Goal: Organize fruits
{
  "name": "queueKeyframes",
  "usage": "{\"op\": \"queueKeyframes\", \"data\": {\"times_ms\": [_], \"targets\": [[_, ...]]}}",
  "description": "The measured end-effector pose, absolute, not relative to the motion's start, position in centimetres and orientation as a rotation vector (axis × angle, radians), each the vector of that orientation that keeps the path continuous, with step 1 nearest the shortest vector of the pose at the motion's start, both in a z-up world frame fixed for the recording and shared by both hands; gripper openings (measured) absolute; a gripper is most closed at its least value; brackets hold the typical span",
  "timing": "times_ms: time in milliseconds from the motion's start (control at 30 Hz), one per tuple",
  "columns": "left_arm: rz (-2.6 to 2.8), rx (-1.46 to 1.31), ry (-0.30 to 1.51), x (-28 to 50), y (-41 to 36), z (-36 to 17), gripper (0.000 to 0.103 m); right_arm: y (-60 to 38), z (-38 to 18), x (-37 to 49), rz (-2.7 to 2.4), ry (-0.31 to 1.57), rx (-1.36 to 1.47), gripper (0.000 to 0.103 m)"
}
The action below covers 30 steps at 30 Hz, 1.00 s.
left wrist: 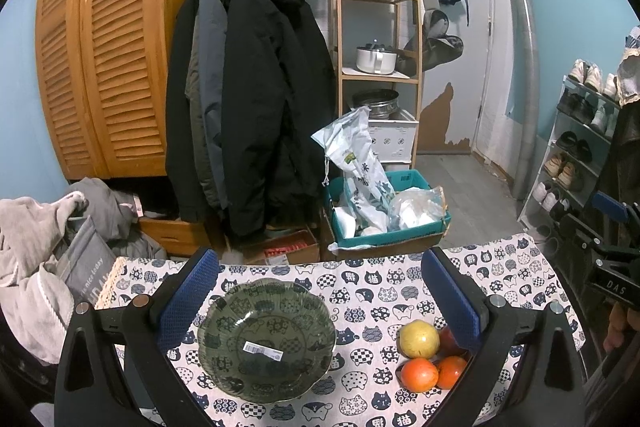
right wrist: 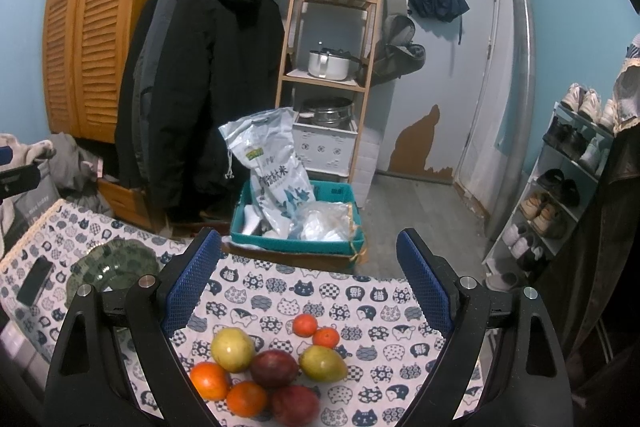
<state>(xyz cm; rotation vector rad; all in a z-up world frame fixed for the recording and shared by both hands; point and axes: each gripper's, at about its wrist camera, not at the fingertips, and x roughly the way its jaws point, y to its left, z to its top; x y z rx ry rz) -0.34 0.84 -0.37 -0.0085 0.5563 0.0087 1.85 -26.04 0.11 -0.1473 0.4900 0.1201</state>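
A dark green patterned bowl [left wrist: 266, 341] sits empty on the cat-print tablecloth [left wrist: 360, 291], below my open left gripper [left wrist: 320, 297]. It also shows at the left of the right wrist view [right wrist: 116, 265]. A pile of fruit lies to its right: a yellow fruit [right wrist: 233, 349], a dark red fruit [right wrist: 275, 368], a green-yellow mango [right wrist: 322, 363], several orange fruits [right wrist: 209, 380] and two small tangerines [right wrist: 306, 325]. My right gripper [right wrist: 310, 285] is open and empty, above the pile. In the left wrist view the yellow fruit [left wrist: 419, 339] and orange fruits [left wrist: 419, 374] lie beside the right finger.
A black phone [right wrist: 35, 280] lies on the table's left part. Beyond the far edge stand a teal box with bags [right wrist: 298, 223], hanging coats [left wrist: 248, 99], a wooden shelf [left wrist: 378, 39] and a shoe rack [right wrist: 560, 187]. Laundry [left wrist: 36, 251] is piled at left.
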Motion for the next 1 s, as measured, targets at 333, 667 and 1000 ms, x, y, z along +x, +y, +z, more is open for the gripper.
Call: {"op": "queueKeyframes", "data": {"times_ms": [333,667,1000], "targets": [[0.006,-0.013,0.56,-0.3,0.7,-0.3,0.102,-25.9,0.0,1.8,0.118,0.489,-0.15,0.088],[0.005,-0.017,0.567,-0.3,0.4,-0.4,0.102,-26.1,0.0,1.9,0.117,0.489,-0.15,0.088],[0.0,-0.011,0.575,-0.3,0.0,-0.9,0.102,-27.1,-0.8,1.8,0.115,0.504,-0.135,0.088]]}}
